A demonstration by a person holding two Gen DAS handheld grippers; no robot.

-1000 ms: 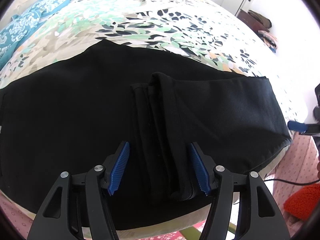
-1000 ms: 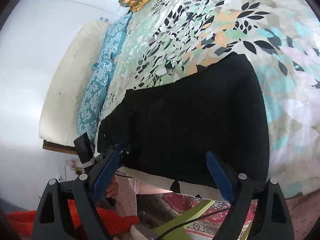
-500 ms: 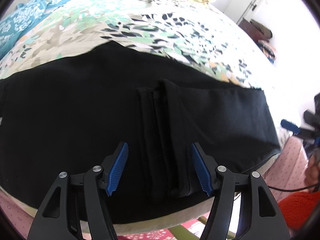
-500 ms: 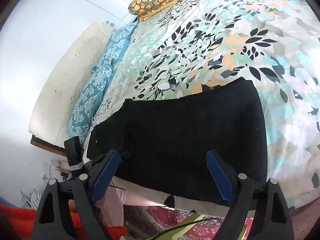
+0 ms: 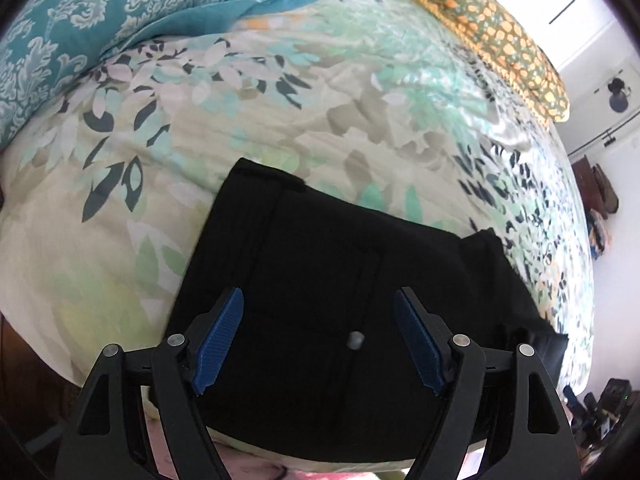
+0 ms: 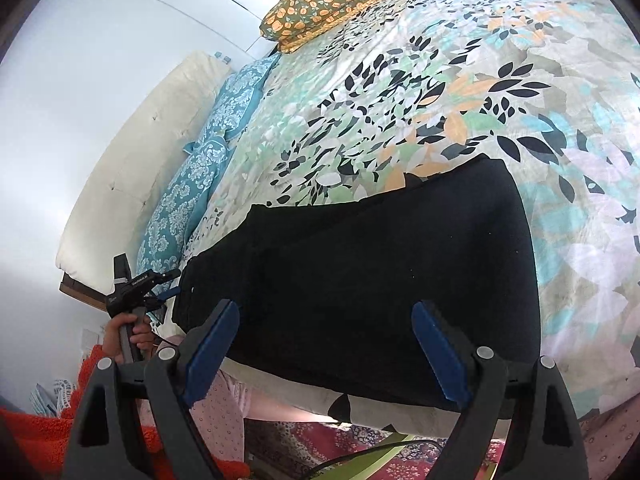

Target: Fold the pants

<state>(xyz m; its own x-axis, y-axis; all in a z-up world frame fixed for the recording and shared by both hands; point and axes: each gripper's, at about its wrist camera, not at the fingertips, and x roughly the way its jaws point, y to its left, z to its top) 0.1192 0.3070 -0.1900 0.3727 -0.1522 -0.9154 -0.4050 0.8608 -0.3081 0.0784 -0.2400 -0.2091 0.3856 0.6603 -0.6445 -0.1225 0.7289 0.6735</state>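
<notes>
Black pants [image 5: 328,280] lie flat near the front edge of a bed with a floral cover [image 5: 304,92]. In the left wrist view I see the waist end with its metal button [image 5: 355,339] between my fingers. My left gripper [image 5: 320,340] is open and empty just above that end. In the right wrist view the pants [image 6: 380,280] stretch across the bed edge. My right gripper [image 6: 326,350] is open and empty over the near edge. The left gripper [image 6: 136,284] shows there at the far left, held in a hand.
Teal patterned pillows [image 5: 80,12] lie at the head of the bed, with an orange-patterned pillow [image 5: 500,24] further along. A cream headboard [image 6: 132,152] stands at the left. Below the bed edge are a patterned rug [image 6: 304,448] and an orange fuzzy fabric [image 6: 48,436].
My left gripper has swung left along the pants, from the bunched middle fold to the waist end. The right gripper has shifted slightly. Both stay open.
</notes>
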